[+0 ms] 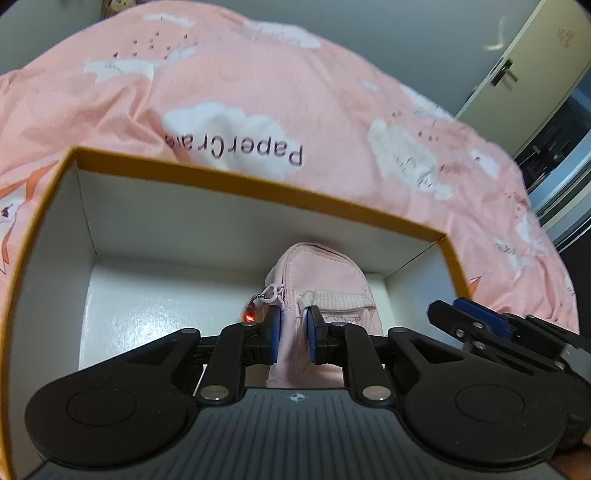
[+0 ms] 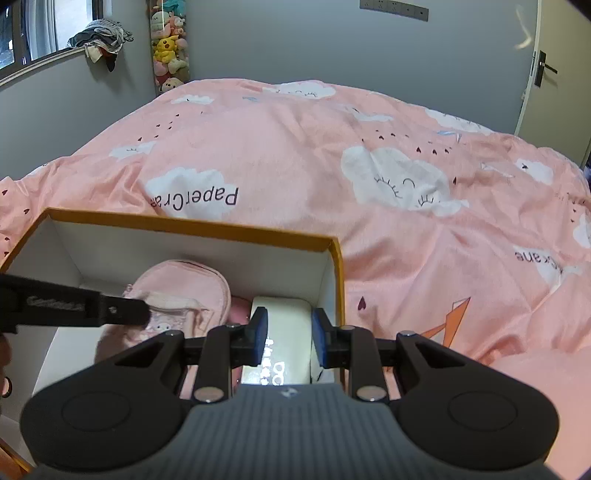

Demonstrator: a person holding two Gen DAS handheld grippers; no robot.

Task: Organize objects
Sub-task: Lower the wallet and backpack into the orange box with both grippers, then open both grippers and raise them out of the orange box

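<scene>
pink duvet (image 2: 295, 155), plush toys (image 2: 170, 44), probably door (image 2: 535, 74)

You are facing a bed (image 2: 295, 155) under a pink cloud-print duvet, grey walls (image 2: 277, 40) behind it, a window (image 2: 33, 29) at left and a door (image 2: 554, 81) at right.

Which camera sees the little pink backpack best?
The left wrist view: the pink backpack sits in the middle, inside the box, pinched by the left gripper, its front pocket and zipper charm clear. In the right wrist view, the left gripper's finger crosses it and the right gripper hides its lower part.
</scene>
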